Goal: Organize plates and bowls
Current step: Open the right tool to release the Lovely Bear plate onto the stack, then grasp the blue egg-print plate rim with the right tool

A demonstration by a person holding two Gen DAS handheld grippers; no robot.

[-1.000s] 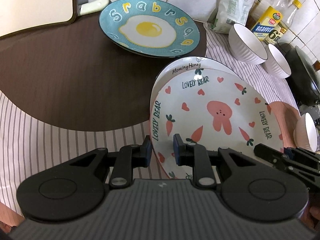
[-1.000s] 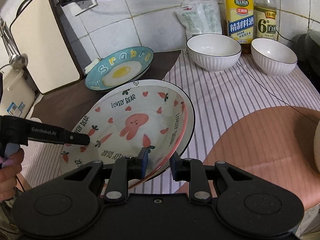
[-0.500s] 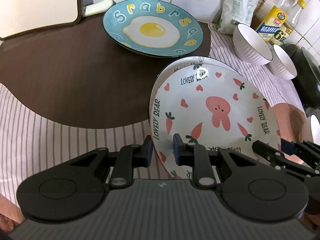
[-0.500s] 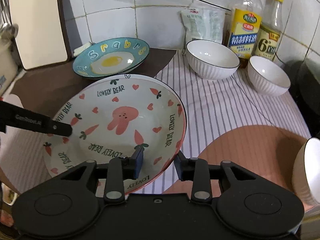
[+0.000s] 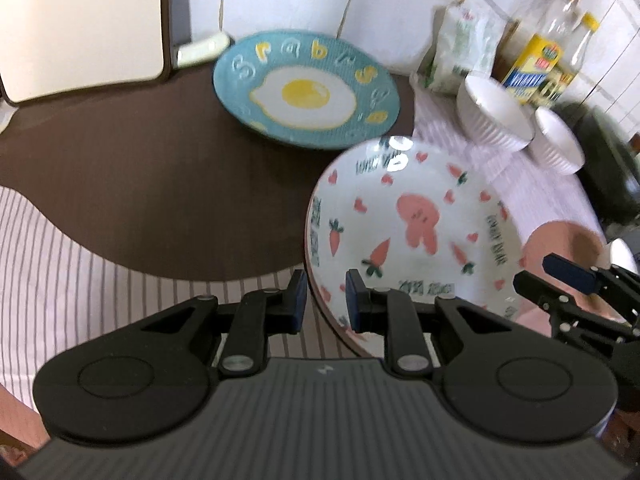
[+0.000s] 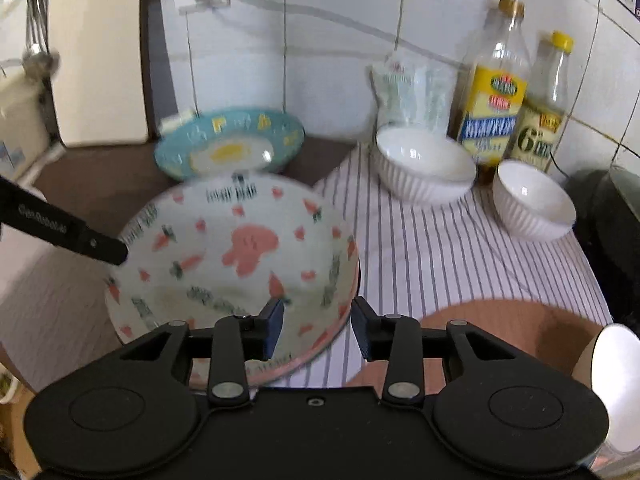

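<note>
The white rabbit-and-carrot plate [image 5: 416, 220] is in front of both cameras. My left gripper [image 5: 326, 304] is shut on its near-left rim. In the right wrist view that plate [image 6: 248, 244] has its right rim between the fingers of my right gripper [image 6: 318, 328], which stand apart without pressing on it. A thin dark rim of another plate [image 6: 358, 272] peeks out under its right side. The blue fried-egg plate [image 5: 306, 92] lies behind on the brown mat [image 5: 140, 184]. Two white ribbed bowls [image 6: 424, 164] [image 6: 532, 200] stand at the back right.
A third white bowl [image 6: 616, 364] sits at the right edge on an orange mat. Oil bottles [image 6: 494, 92] and a packet [image 6: 408, 92] line the tiled wall. A cutting board [image 5: 80, 24] leans at the back left. A dark pan [image 5: 604, 160] is far right.
My right gripper's jaws have come apart off the rabbit plate's rim. The rabbit plate has shifted back over the plate under it, which now barely shows. The left gripper keeps its hold.
</note>
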